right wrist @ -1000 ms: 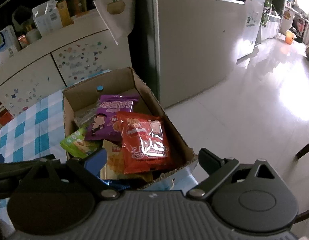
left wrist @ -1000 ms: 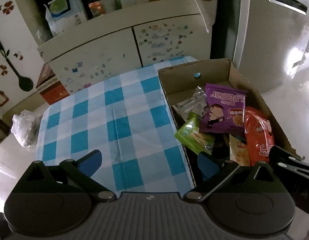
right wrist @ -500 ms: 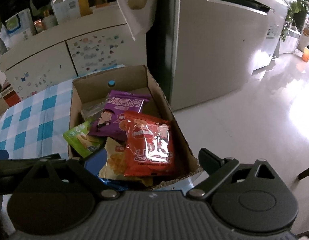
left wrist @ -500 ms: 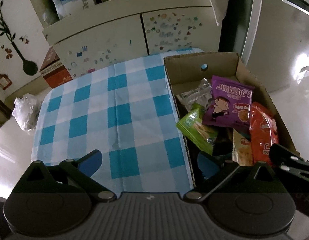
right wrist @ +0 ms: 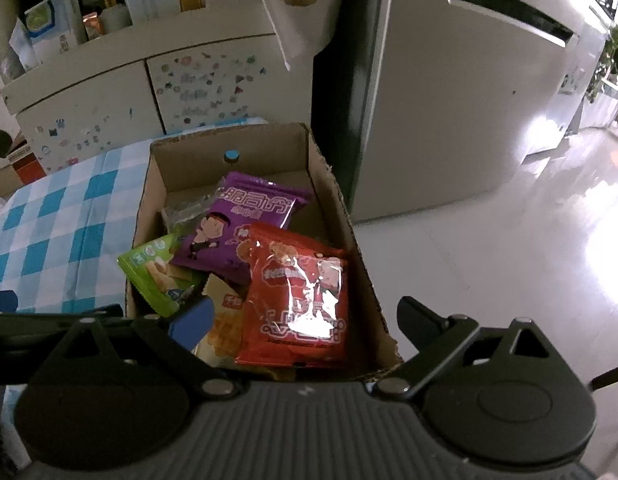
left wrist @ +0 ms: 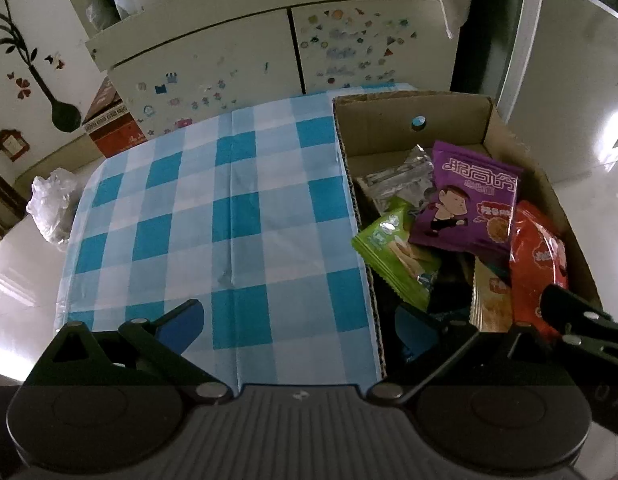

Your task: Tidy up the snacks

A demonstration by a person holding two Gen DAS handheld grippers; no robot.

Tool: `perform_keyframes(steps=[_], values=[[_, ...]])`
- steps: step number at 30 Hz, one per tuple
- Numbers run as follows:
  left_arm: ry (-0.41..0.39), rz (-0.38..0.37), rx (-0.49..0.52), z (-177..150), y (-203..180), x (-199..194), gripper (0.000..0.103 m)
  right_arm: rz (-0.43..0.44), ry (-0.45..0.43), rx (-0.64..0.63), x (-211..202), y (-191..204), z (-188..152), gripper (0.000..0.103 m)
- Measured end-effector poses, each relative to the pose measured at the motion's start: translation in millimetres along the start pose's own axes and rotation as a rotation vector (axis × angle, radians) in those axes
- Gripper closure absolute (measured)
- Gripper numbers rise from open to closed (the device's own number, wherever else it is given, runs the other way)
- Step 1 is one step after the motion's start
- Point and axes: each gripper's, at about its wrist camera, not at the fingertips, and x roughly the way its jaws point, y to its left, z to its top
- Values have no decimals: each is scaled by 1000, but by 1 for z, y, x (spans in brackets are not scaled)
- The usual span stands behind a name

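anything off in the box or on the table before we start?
Nothing spilled or damaged. The packets sit jumbled in the box: red packet lies over the purple packet, green packet tilts against the left wall. Tablecloth is creased. Both tongs, left and right, are open.

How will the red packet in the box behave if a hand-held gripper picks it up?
The red packet looks like glossy film that reflects light, so it may slip between the fingers. It seems puffed and thin-walled, so it is probably light and would bend. It lies on top of other packets in the box, so lifting it may shift them.
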Motion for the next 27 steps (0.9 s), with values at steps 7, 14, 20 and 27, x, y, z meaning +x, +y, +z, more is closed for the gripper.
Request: perform_keyframes(steps=[7,14,20,27], values=[[4,0,-10,1,-1,1,0,1,-4,3,1,-1,1,5],[7,1,-10,2,0,3,0,3,-5,-1,1,0,2,5],[4,3,-9,2,0,2,0,1,-7,-3,1,1,2,5],[5,-9,-15,3,3,6,0,-3,-8,-6,1,3,2,5]])
